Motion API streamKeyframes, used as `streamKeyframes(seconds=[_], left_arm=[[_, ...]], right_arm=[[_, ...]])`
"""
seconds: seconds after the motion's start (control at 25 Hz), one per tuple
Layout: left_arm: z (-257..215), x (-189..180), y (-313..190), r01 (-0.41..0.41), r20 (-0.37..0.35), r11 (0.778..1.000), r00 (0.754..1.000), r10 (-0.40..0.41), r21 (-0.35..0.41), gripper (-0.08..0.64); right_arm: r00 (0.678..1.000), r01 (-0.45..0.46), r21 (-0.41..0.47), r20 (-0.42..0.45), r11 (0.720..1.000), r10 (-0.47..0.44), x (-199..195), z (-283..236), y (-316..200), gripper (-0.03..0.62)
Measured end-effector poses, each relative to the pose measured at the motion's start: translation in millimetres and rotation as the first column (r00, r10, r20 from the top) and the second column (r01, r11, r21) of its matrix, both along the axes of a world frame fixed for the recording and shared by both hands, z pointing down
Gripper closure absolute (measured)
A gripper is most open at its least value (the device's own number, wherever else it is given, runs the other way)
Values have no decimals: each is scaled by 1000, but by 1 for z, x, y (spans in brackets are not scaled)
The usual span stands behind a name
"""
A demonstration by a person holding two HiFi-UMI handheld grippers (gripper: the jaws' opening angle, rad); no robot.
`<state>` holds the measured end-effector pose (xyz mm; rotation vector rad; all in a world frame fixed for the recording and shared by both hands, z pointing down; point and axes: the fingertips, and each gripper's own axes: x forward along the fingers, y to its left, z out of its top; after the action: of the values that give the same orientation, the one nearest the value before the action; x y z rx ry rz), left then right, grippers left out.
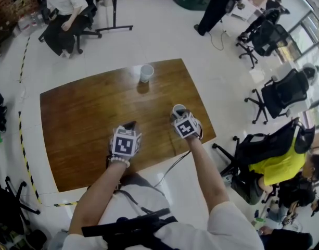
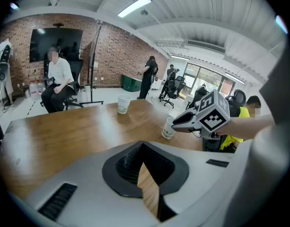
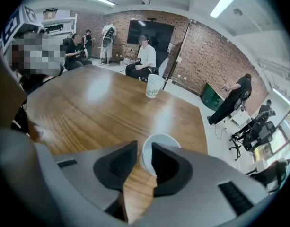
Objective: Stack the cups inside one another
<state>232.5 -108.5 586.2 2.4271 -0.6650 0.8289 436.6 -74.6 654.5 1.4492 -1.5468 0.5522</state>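
Two white paper cups stand upright on the brown wooden table [image 1: 86,113]. The far cup [image 1: 146,72] [image 2: 123,103] [image 3: 154,85] is near the table's far edge. The near cup [image 1: 178,109] [image 2: 168,128] [image 3: 160,138] is at the right side. My right gripper [image 1: 179,116] [image 3: 144,149] points down at the near cup, open, its jaws straddling the cup's near wall: one jaw outside, one over the mouth. My left gripper [image 1: 129,125] [image 2: 142,144] hovers over bare wood to the left of it, its fingertips together with nothing between them.
Office chairs [image 1: 276,92] stand off the table's right side. A seated person [image 1: 65,9] is beyond the far left corner, and another person in yellow [image 1: 281,165] sits at the near right. A cable [image 1: 172,168] hangs below the table's near edge.
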Motion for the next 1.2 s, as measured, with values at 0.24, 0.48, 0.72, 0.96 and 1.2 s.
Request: streamKeyframes(seconds=[0.24, 0.48, 0.72, 0.96, 1.2], left_arm=[[2, -1, -7, 34, 9, 999, 999, -34, 7, 560], [3, -1, -6, 47, 13, 999, 999, -47, 2, 560], [4, -3, -6, 44, 11, 999, 999, -44, 8, 560], [5, 1, -7, 48, 2, 999, 999, -48, -5, 560], [5, -2, -21, 101, 25, 995, 995, -100, -11, 560]], right_arm=[[1000, 4, -29, 21, 1000, -3, -1, 11, 0, 506], [1000, 6, -37, 22, 999, -6, 1, 14, 1, 549], [1000, 19, -27, 1, 999, -19, 0, 7, -3, 561], [999, 37, 52, 23, 998, -38, -4, -30, -23, 563], [996, 87, 115, 26, 990, -91, -13, -73, -54, 563]])
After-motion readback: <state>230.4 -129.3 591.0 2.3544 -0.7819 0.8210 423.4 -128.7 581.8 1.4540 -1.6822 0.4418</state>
